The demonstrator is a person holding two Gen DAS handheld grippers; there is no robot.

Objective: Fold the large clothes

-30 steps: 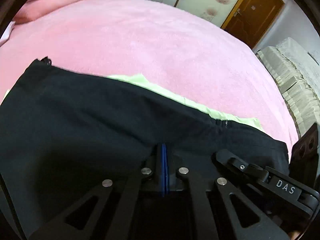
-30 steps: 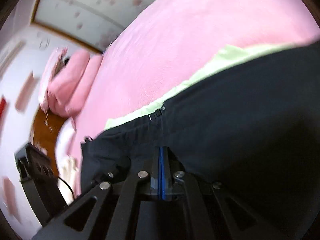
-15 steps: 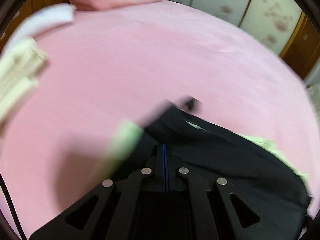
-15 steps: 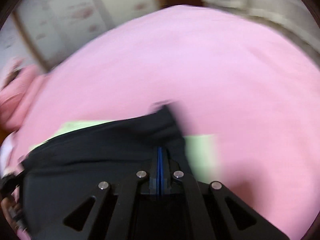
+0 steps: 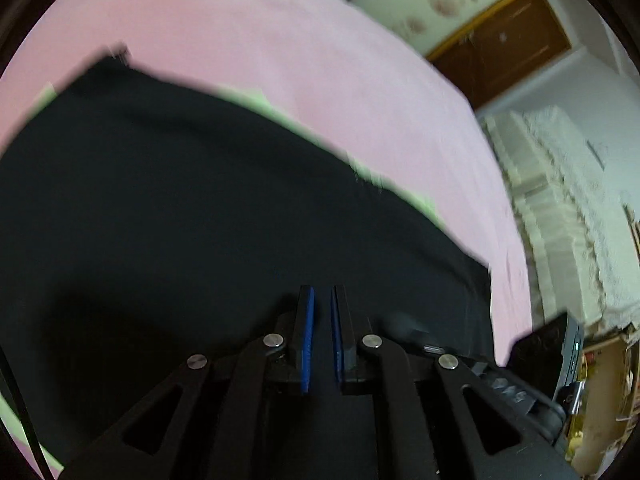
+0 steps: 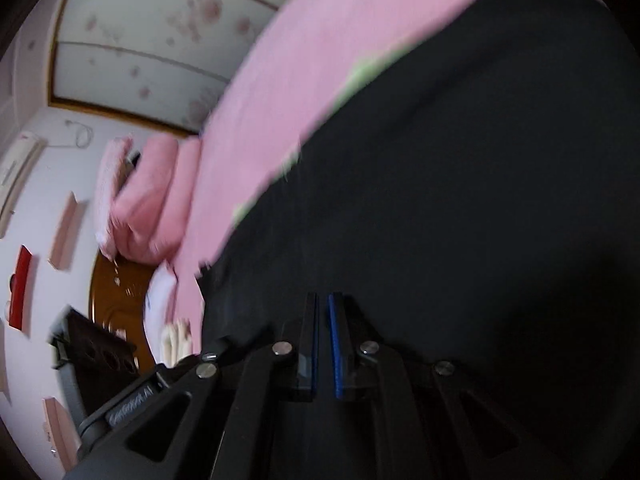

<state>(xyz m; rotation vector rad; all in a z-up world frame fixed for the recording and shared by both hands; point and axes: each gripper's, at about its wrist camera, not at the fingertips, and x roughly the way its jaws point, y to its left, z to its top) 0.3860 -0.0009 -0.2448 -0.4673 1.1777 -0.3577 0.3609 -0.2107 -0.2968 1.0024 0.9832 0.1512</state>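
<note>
A large black garment (image 5: 180, 208) with a light green lining edge (image 5: 280, 120) lies spread on the pink bed (image 5: 280, 48). It also fills the right wrist view (image 6: 460, 168). My left gripper (image 5: 322, 300) hovers over the garment's near part, its jaws a narrow gap apart with nothing between them. My right gripper (image 6: 323, 300) stands the same way over the garment, slightly open and empty. The other gripper's body shows at the lower right of the left view (image 5: 512, 392).
Pink pillows (image 6: 148, 196) lie at the head of the bed. A white lace-covered sofa (image 5: 568, 208) stands beside the bed, with a brown door (image 5: 500, 44) behind. A black device (image 6: 92, 356) stands on the floor.
Both grippers were shut on the garment's edge while swinging it across the bed. Now both have opened slightly and let go, and the garment lies flat.
</note>
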